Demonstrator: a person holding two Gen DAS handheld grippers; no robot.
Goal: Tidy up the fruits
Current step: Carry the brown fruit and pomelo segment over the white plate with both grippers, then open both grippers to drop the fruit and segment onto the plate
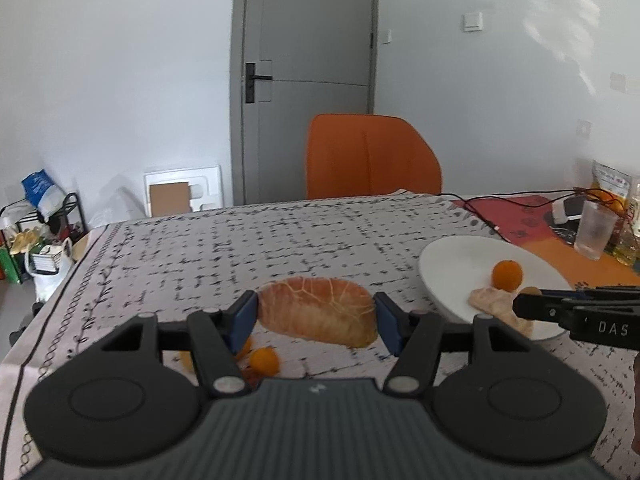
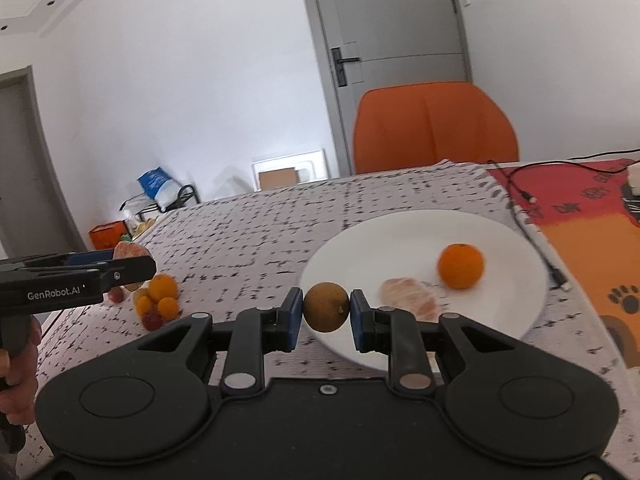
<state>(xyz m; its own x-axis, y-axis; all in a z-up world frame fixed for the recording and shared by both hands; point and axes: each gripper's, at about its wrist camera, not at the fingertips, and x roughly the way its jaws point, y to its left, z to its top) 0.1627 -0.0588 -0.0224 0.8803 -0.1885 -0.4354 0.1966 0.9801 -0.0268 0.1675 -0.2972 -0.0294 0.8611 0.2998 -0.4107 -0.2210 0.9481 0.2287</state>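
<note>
In the left wrist view, my left gripper (image 1: 316,322) is shut on a large peeled citrus segment (image 1: 316,312), lifted above the patterned tablecloth. Small oranges (image 1: 264,360) lie on the cloth under it. To the right, a white plate (image 1: 440,264) carries an orange (image 1: 507,275) and another peeled segment (image 1: 496,300). In the right wrist view, my right gripper (image 2: 326,314) is shut on a small brown round fruit (image 2: 326,307), at the near left rim of the plate (image 2: 400,240). The left gripper (image 2: 134,266) shows side-on at the left, above a pile of small fruits (image 2: 158,300).
An orange chair (image 1: 372,156) stands behind the table, with a grey door (image 1: 304,60) beyond. A black cable (image 2: 524,196) runs over a red and orange mat (image 2: 592,248) right of the plate. A glass (image 1: 595,230) and packets stand at the far right. Bags sit on the floor at left.
</note>
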